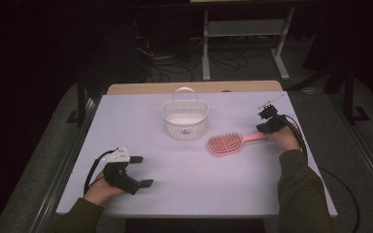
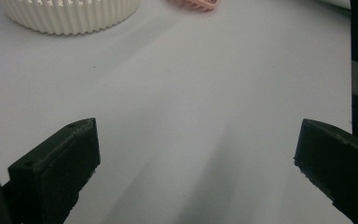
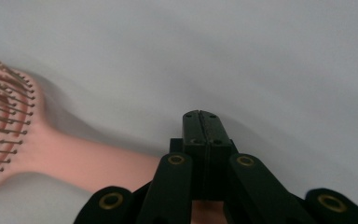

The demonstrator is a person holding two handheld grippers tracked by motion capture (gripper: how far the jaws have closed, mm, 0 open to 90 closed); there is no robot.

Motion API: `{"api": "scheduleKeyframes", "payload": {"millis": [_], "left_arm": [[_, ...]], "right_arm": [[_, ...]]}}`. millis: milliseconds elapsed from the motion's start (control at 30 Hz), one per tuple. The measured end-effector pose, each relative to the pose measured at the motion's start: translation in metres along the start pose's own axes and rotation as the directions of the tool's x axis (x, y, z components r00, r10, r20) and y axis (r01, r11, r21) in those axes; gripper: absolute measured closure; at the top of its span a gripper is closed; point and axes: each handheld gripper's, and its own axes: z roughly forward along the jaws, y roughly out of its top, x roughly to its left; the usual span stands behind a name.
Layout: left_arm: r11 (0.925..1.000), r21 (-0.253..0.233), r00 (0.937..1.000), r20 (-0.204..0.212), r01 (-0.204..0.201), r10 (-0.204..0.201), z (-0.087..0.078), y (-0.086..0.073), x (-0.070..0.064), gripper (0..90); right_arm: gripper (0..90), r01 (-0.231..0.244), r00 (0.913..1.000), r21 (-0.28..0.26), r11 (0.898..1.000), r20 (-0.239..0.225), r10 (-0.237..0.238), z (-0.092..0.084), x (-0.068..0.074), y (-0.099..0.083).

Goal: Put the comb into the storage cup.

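Right gripper jaws fully closed, empty, above brush handle; pressing down risks pushing it aside. Left gripper wide open, idle.

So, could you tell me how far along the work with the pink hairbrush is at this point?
Nothing looks finished yet: the pink hairbrush lies on the table beside the white basket, bristles up. In hand: the right gripper is at the brush's handle with its jaws shut together above it, not gripping it. The left gripper rests open, apart from both. Probably left: grasping the brush and moving it, perhaps into the basket.
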Motion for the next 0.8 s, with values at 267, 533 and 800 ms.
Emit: {"api": "scheduleKeyframes", "payload": {"millis": [267, 533, 800], "left_arm": [[1.0, -0.002, 1.0, 0.001, 0.002, -0.002, 0.001, 0.0, -0.001, 0.0], [1.0, -0.004, 1.0, 0.002, 0.002, -0.002, 0.001, 0.0, 0.0, 0.0], [1.0, -0.004, 1.0, 0.003, 0.003, -0.003, 0.001, 0.0, -0.001, 0.0]], "right_arm": [[89.5, 0.01, 0.9998, 0.008, 1.0, -0.018, -0.009, -0.006, 0.002, -0.011], [89.5, 0.011, 0.9993, 0.011, 1.0, -0.036, -0.01, -0.012, 0.004, -0.022], [89.4, 0.017, 0.9983, 0.009, 1.0, -0.055, -0.017, -0.019, 0.004, -0.034]]}}
